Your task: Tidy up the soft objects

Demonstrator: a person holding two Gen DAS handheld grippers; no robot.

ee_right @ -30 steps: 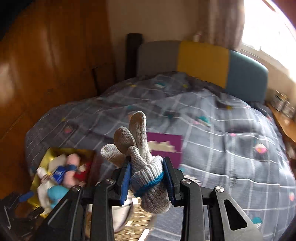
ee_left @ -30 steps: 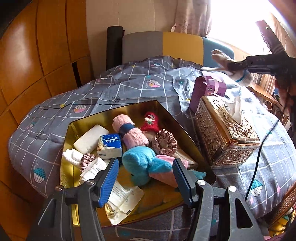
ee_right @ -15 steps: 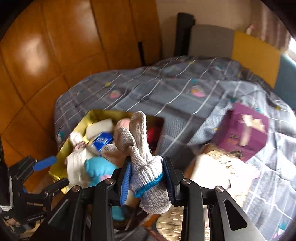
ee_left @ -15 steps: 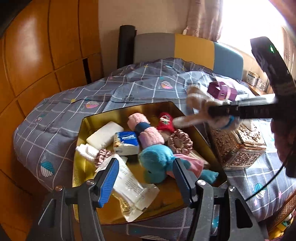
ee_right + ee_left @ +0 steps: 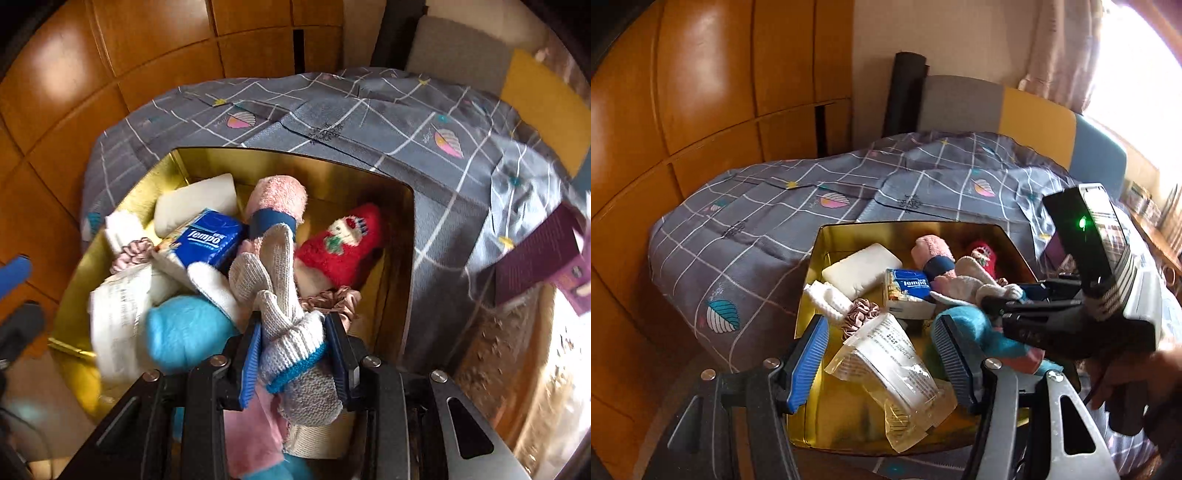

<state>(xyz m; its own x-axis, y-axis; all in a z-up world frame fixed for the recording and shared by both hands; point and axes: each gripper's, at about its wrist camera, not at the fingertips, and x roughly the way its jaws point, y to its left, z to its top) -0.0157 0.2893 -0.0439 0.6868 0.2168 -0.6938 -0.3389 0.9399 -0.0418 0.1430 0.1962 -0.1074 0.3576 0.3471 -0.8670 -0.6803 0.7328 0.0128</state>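
A gold tin (image 5: 908,230) (image 5: 295,166) sits on the grey quilt and holds soft things: a pink rolled towel (image 5: 277,199), a red knitted sock (image 5: 340,243), a blue plush (image 5: 181,332), a Tempo tissue pack (image 5: 210,240) and scrunchies. My right gripper (image 5: 291,354) is shut on a grey knitted glove (image 5: 280,288) with a blue cuff band and holds it low over the tin's contents. It shows from the side in the left wrist view (image 5: 1001,299). My left gripper (image 5: 882,354) is open and empty above the tin's near edge.
A purple box (image 5: 543,254) and an ornate gold tissue box (image 5: 509,354) stand right of the tin. Orange wood panels (image 5: 701,110) close off the left side. A plastic packet (image 5: 890,358) lies in the tin's front. The bed's headboard (image 5: 1015,110) is behind.
My right gripper has carried the glove left and down from above the tissue box into the tin. My left gripper has stayed open and shifted slightly left.
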